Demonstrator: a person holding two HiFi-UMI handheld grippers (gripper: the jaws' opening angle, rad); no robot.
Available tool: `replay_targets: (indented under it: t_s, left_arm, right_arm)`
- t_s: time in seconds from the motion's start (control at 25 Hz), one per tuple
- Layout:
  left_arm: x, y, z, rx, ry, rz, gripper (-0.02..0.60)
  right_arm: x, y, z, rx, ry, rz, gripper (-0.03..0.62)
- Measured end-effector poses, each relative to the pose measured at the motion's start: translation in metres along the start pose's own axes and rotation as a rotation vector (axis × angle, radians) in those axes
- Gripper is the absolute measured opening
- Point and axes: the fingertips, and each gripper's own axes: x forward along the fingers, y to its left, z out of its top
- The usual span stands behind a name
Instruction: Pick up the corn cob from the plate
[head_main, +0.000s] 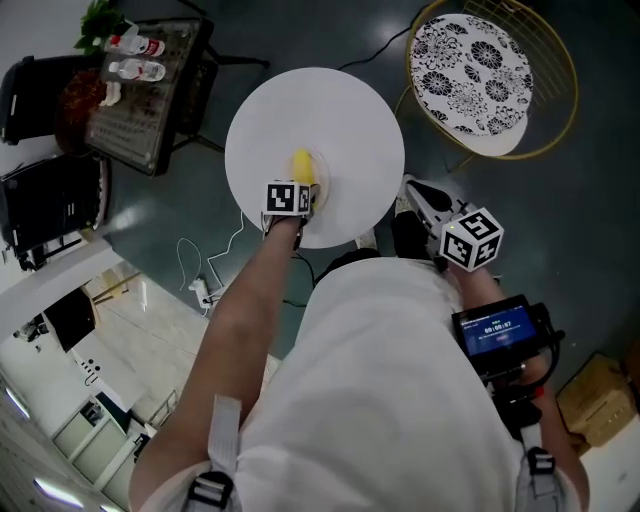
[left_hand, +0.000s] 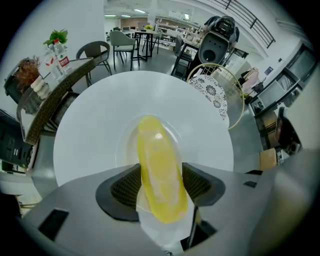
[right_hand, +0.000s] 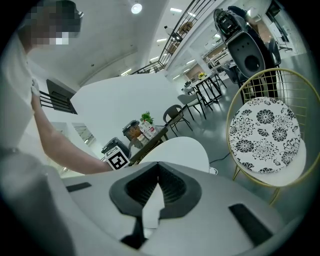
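A yellow corn cob (left_hand: 159, 170) lies lengthwise on a pale plate (left_hand: 176, 137) in the middle of a round white table (head_main: 350, 120). My left gripper (left_hand: 160, 182) points steeply down over it. Its jaws are open and straddle the cob's near half, with the dark pads (left_hand: 125, 187) close on either side. In the head view the cob (head_main: 302, 165) pokes out beyond the left gripper (head_main: 305, 188), whose marker cube hides the jaws. My right gripper (head_main: 415, 190) hangs off the table's right edge. In its own view the right gripper (right_hand: 159, 167) is shut and holds nothing.
A gold wire chair with a black-and-white flowered cushion (head_main: 490, 75) stands to the right of the table. A dark side table with bottles and a plant (head_main: 140, 90) is at the far left. A white cable and plug (head_main: 200, 280) lie on the floor by the table.
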Motion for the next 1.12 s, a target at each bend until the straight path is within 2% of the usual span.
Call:
replay_targets:
  t_s: [0.28,0.52,0.84,1.12]
  left_arm:
    - [-0.003,0.002,0.001,-0.033,-0.011,-0.019,0.253]
    - [-0.008,-0.002,0.000,-0.058,-0.030,-0.066,0.253]
    - [-0.019,-0.011,0.007,-0.194,-0.118,-0.206,0.250]
    - [-0.032,-0.032,0.023,-0.223,-0.186,-0.284,0.250]
  right_arm:
    - [0.002,0.002,0.004,-0.005,-0.003,0.003,0.008]
    - [0.002,0.003,0.005,-0.009,-0.006,0.008,0.008]
    - [0.005,0.006,0.006,-0.016,-0.012,0.019,0.008]
    - [0.006,0.008,0.009,-0.021,-0.025,0.026,0.008]
